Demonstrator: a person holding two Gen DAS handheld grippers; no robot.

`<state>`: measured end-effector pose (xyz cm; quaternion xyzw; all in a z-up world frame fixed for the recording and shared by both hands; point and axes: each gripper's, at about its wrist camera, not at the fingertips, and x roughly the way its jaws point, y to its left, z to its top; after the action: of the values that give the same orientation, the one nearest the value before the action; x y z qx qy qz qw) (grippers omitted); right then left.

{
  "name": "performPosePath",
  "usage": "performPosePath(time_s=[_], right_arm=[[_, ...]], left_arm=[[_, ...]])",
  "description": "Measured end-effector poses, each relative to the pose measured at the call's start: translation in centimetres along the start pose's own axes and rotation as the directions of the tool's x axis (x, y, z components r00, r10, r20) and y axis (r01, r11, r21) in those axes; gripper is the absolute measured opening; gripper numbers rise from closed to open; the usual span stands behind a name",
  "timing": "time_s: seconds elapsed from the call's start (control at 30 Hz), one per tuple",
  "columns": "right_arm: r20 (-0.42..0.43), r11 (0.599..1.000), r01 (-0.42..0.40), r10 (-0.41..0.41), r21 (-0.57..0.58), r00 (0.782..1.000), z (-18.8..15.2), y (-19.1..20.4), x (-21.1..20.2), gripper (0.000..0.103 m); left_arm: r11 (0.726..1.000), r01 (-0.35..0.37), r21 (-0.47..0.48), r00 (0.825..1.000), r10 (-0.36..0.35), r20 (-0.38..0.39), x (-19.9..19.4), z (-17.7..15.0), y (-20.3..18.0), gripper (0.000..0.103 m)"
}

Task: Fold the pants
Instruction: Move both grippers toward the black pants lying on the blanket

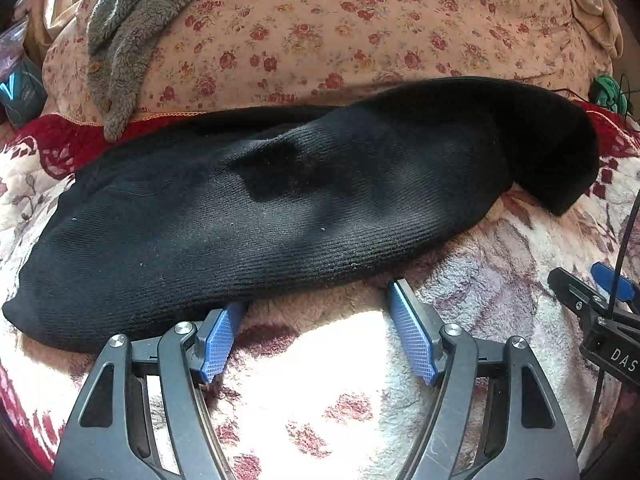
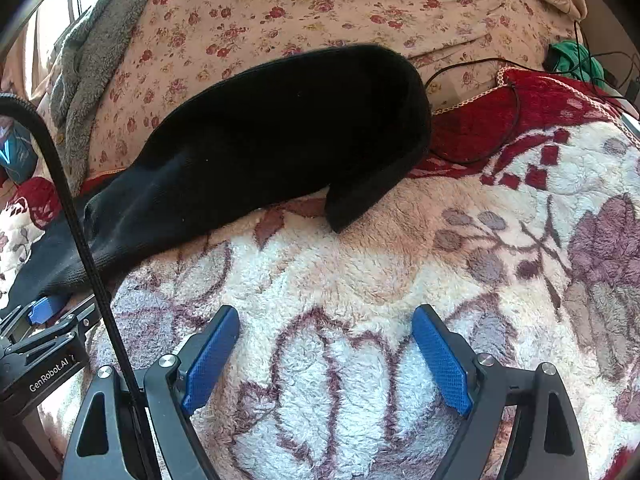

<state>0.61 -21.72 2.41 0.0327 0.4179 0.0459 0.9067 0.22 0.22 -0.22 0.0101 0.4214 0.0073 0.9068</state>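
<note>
left gripper [image 1: 316, 308] gapes wide and empty, its left pad at the near hem of the black pants [image 1: 280, 208] lying across the fleece blanket [image 1: 500, 260]. right gripper [image 2: 326, 330], equally wide and empty, alone shows a black cable [image 2: 514, 112] past the pants.

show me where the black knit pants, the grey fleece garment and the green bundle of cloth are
Black knit pants [image 1: 280, 216], left wrist view, middle of the fabric.
Grey fleece garment [image 1: 120, 40], left wrist view, its hanging part.
Green bundle of cloth [image 2: 576, 60], right wrist view, centre.
</note>
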Motion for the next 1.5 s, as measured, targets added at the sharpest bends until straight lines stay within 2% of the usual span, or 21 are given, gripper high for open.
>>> performPosePath(time_s=[0.37,0.5,0.63,0.7,0.77,0.93,1.03,1.5], right_arm=[[-0.002,1.000,0.010,-0.010,-0.008,1.000,-0.3,-0.2,-0.2,0.087],[-0.006,1.000,0.022,-0.023,-0.018,1.000,-0.2,0.3,0.2,0.087],[-0.024,1.000,-0.016,0.016,-0.006,1.000,0.5,0.3,0.2,0.087],[-0.017,0.998,-0.055,0.055,-0.001,0.998,0.6,-0.1,-0.3,0.084],[0.004,0.997,-0.078,0.078,-0.007,0.997,0.6,-0.3,-1.1,0.076],[0.091,0.989,-0.148,0.146,0.021,0.985,0.5,0.0,-4.0,0.076],[0.134,0.992,-0.125,0.127,-0.020,0.983,0.7,1.0,-5.7,0.076],[0.108,0.992,-0.129,0.130,-0.017,0.986,0.0,2.5,-7.9,0.076]], left_arm=[[1.000,0.002,-0.002,1.000,-0.002,-0.002,0.1,0.0,0.1,0.072],[1.000,0.002,0.026,1.000,-0.001,-0.014,-0.2,0.0,-0.3,0.072],[0.999,0.013,0.045,1.000,-0.012,-0.024,-1.3,0.0,-0.2,0.072],[0.999,0.023,0.031,1.000,-0.023,-0.017,-2.0,-0.1,0.1,0.072],[0.999,0.031,0.017,1.000,-0.031,-0.003,-3.0,-0.2,0.5,0.072],[1.000,0.025,0.001,0.999,-0.025,0.033,-5.1,-0.1,1.1,0.072],[1.000,0.017,-0.002,0.998,-0.016,0.065,-6.5,0.1,1.5,0.072],[0.997,0.036,-0.068,0.998,-0.032,0.058,-8.8,-0.3,3.4,0.071]])
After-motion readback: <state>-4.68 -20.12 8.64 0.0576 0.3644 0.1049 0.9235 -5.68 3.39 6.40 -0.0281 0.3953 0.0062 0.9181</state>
